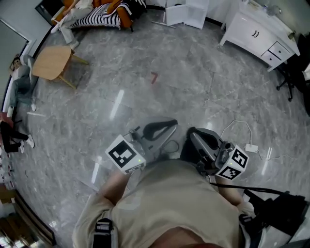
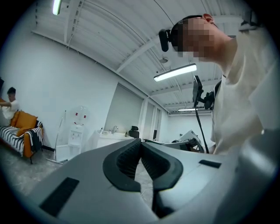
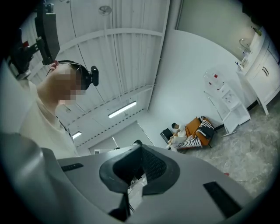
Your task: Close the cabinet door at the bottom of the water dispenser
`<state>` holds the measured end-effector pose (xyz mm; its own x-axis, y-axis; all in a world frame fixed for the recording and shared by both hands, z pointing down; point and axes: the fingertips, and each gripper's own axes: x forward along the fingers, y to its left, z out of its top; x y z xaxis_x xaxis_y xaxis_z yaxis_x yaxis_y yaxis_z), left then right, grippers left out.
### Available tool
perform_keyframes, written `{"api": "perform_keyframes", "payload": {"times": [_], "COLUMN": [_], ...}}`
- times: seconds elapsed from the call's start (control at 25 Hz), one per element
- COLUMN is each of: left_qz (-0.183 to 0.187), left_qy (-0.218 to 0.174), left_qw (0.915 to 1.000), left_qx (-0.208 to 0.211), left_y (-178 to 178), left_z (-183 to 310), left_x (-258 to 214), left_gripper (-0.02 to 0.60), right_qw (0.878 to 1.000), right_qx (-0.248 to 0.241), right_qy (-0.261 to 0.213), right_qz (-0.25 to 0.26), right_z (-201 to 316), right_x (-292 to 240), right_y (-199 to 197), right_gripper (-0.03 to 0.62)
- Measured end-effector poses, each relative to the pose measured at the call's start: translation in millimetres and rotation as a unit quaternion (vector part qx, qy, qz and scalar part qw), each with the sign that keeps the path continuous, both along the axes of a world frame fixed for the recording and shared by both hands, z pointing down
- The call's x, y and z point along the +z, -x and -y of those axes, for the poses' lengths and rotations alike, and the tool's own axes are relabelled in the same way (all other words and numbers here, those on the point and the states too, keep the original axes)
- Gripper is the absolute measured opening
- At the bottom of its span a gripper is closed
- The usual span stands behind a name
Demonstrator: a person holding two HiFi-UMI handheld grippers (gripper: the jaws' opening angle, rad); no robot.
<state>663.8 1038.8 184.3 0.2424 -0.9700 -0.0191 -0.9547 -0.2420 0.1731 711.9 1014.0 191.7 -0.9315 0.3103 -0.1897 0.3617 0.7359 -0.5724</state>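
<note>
Clearly neither tool holds anything. The left hand-held gripper [image 2: 141, 144] has its jaws pressed together at the tips with nothing between them. The right hand-held gripper [image 3: 139, 146] likewise has its jaws closed and empty. In the head view the two sit close in front of the person's body, tips turned toward each other, above a grey marbled floor [image 1: 193, 87].

The water dispenser [image 1: 189, 13] stands well apart from both, at the far edge of the floor against the white wall. It is between an orange sofa [image 1: 104, 14] on its left and a white cupboard [image 1: 256, 31] with drawers on its right. The cabinet door [image 1: 174, 14] at its foot seems to stand swung out to the left, though it is too small to be sure.

A person sits on the sofa beside a black-and-white striped throw. A low wooden table [image 1: 51, 62] stands near the sofa. A small red mark [image 1: 154, 77] lies on the floor between the dispenser and the grippers. A white cable with a plug block [image 1: 251, 147] lies just to the right of the right hand-held gripper.
</note>
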Motion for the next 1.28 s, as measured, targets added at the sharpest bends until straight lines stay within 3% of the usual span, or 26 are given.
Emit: {"api": "perform_keyframes", "payload": {"times": [0.28, 0.44, 0.52, 0.6, 0.96, 1.28], "left_qz": [0.019, 0.052, 0.077, 0.086, 0.068, 0.069], "left_qy": [0.021, 0.042, 0.055, 0.055, 0.043, 0.011], "left_qw": [0.9996, 0.9977, 0.9951, 0.994, 0.9952, 0.9958], "left_qx": [0.004, -0.012, -0.026, -0.038, -0.056, -0.058], "left_y": [12, 19, 22, 27, 45, 101], "left_z": [116, 183, 213, 238, 290, 307], "left_x": [-11, -8, -3, -4, -12, -20], "left_gripper": [-0.006, -0.006, -0.006, -0.006, -0.006, -0.006], "right_qw": [0.998, 0.991, 0.985, 0.981, 0.988, 0.992], "right_qx": [-0.054, -0.103, -0.106, -0.104, -0.092, -0.076], "right_qy": [0.008, -0.077, -0.133, -0.153, -0.062, -0.036], "right_qz": [0.028, 0.031, 0.041, 0.055, 0.106, 0.089], "right_z": [100, 141, 161, 184, 254, 279], "right_x": [-10, -11, -14, -23, -56, -54], "right_y": [20, 26, 27, 28, 41, 93], "right_gripper": [0.017, 0.017, 0.017, 0.017, 0.017, 0.017]}}
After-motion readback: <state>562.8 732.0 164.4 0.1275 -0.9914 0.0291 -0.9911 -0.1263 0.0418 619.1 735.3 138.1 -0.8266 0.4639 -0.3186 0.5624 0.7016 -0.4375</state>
